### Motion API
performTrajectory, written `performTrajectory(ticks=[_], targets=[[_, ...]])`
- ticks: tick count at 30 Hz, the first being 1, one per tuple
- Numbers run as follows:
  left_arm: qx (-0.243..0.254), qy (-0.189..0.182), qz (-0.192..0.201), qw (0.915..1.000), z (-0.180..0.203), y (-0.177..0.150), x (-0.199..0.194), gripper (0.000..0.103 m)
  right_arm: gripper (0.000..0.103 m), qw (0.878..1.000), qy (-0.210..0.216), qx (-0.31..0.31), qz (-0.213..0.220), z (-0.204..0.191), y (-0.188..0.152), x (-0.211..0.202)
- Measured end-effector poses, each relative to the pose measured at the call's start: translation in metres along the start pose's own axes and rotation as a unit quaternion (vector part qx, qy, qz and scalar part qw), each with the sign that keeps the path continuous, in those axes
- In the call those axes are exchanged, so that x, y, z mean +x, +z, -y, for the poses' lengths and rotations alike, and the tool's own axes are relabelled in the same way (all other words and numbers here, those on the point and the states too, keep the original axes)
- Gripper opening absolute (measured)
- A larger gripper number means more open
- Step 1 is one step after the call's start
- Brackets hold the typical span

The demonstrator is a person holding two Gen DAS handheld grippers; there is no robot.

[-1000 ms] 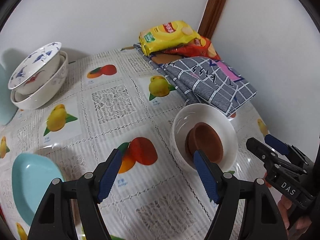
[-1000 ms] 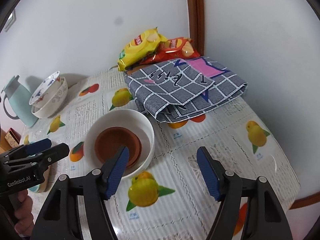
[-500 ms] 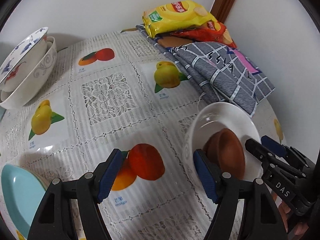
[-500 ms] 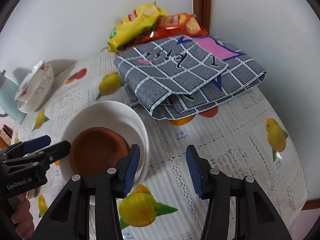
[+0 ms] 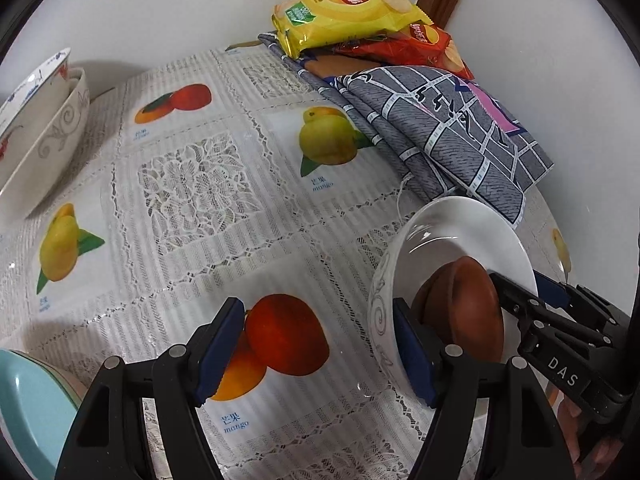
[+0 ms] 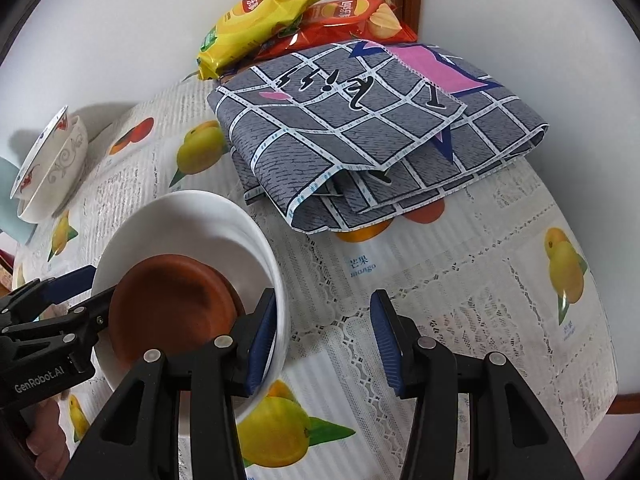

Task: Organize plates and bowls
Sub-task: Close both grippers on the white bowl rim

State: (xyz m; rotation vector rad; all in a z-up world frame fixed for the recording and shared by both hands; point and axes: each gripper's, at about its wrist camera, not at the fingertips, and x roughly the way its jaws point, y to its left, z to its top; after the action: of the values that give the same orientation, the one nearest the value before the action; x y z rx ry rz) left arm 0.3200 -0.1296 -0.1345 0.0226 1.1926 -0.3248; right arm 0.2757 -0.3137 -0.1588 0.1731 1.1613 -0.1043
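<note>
**Both grippers straddle the white bowl's rim**

The white bowl [image 6: 192, 224], brown dish [image 6: 172, 304] inside, sits at seven o'clock on the bench [image 6: 460, 280]. Left gripper [image 5: 320, 352] and right gripper [image 6: 320, 340] have jaws released — next, pinch opposite rims evenly, then lift.

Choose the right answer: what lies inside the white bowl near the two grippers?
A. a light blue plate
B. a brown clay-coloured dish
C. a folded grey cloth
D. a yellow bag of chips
B: the right wrist view shows a brown dish sitting inside the white bowl, while the yellow chip bag and the grey checked cloth lie farther back on the table.
</note>
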Motion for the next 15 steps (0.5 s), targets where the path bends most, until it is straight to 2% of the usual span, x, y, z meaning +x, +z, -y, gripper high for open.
performTrajectory(ticks=[4, 9, 15], targets=[[0.001, 0.001, 0.004, 1.0, -0.001, -0.001, 0.001, 0.073, 0.047, 1.0, 0.001, 0.006, -0.001, 0.001, 0.0, 0.001], [0.0, -0.003, 0.003, 1.0, 0.0, -0.002, 0.007, 0.073, 0.054, 1.0, 0.001, 0.009, -0.003, 0.005, 0.001, 0.003], [-0.007, -0.009, -0.006, 0.9999, -0.003, 0.0, 0.011, 0.075, 0.054, 1.0, 0.006, 0.003, 0.008, 0.006, -0.001, 0.003]])
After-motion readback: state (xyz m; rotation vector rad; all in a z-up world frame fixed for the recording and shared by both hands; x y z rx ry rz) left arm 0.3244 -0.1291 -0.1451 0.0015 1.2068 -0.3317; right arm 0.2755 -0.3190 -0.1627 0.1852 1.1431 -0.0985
